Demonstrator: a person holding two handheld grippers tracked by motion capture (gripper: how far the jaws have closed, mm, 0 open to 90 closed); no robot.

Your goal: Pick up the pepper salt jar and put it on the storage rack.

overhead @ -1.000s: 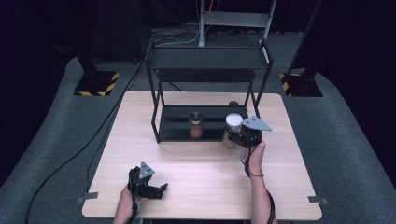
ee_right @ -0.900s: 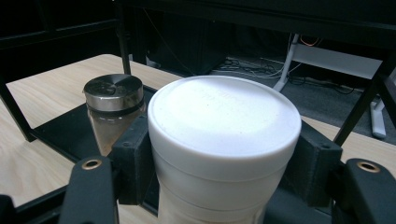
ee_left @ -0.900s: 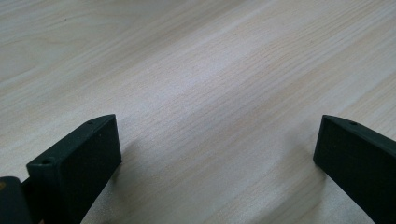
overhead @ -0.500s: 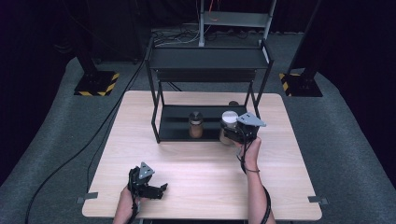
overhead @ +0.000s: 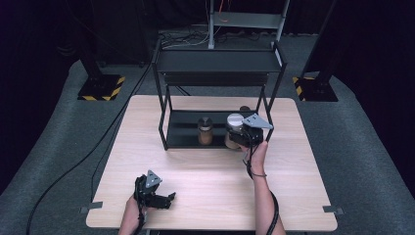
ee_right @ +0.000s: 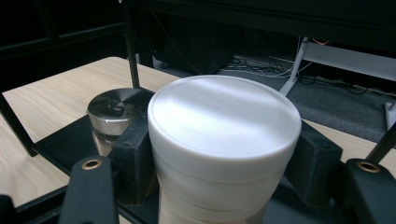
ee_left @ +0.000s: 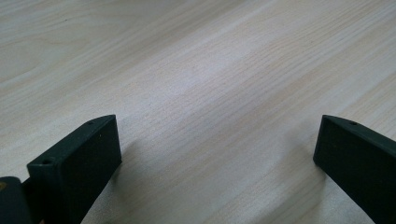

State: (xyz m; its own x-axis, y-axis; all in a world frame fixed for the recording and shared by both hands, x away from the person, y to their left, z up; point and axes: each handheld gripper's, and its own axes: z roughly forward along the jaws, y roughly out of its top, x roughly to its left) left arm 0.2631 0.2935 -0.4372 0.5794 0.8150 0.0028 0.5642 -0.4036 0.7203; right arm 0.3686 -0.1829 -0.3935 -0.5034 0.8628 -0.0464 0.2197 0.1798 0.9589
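Pale wood bench (overhead: 210,191): your working surface, bare at the near side where your left hand rests.
Rack (overhead: 218,61): black metal frame standing at the far middle of the bench, with a low tray and a top shelf. Your right forearm reaches in past its front right post, so you could knock that post if you swing sideways.
White jar (ee_right: 224,135): held at the right end of the low tray, lid on, upright. In the right gripper view you cannot tell whether its base touches the tray, so letting go now risks a drop or a tip.
Steel-lidded jar (ee_right: 112,114): stands on the tray just beside the white jar, on the side of the near jaw. Push further that way and you will likely shove it over.
Right tongs (ee_right: 222,163): clamped on the white jar below its lid, one jaw on each side. The wall looks smooth, so I judge a loose squeeze could let it slip.
Left tongs (ee_left: 215,154): jaws wide apart over bare wood, holding nothing.
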